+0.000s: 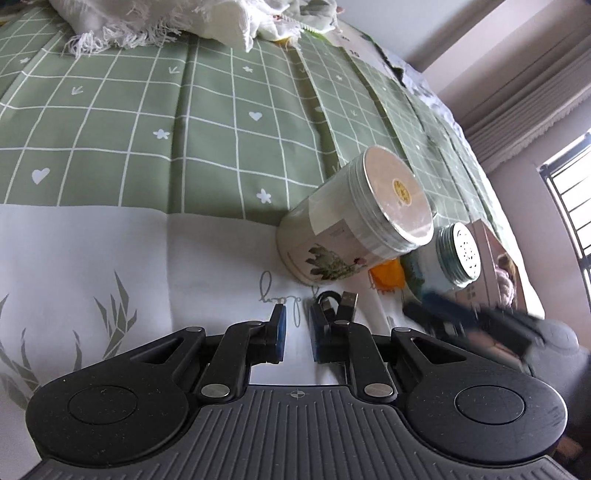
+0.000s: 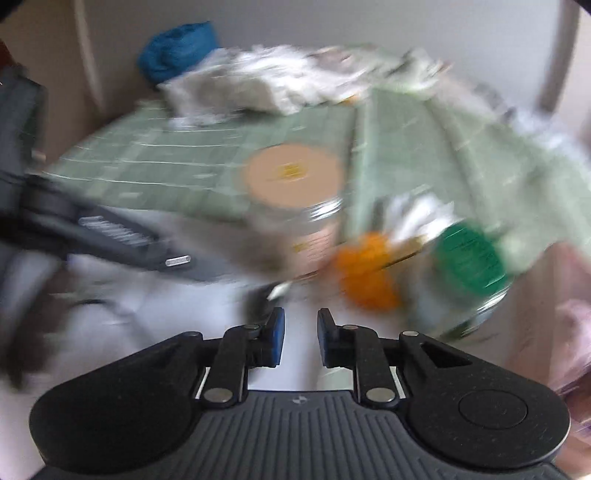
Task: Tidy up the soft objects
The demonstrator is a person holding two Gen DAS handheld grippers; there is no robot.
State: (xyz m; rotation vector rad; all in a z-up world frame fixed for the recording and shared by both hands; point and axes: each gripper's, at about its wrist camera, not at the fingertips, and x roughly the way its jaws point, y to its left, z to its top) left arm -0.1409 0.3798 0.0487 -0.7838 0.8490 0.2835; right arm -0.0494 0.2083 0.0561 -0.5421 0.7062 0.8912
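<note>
white fringed cloth (image 1: 166, 22) lies well beyond the empty left tool (image 1: 297, 332).

Blurred right gripper (image 2: 300, 338) parted and empty, orange object (image 2: 364, 275) ahead

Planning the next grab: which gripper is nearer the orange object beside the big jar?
Right, probably. The right gripper is just short of the orange object, slightly to its left; the left gripper is farther left.
</note>
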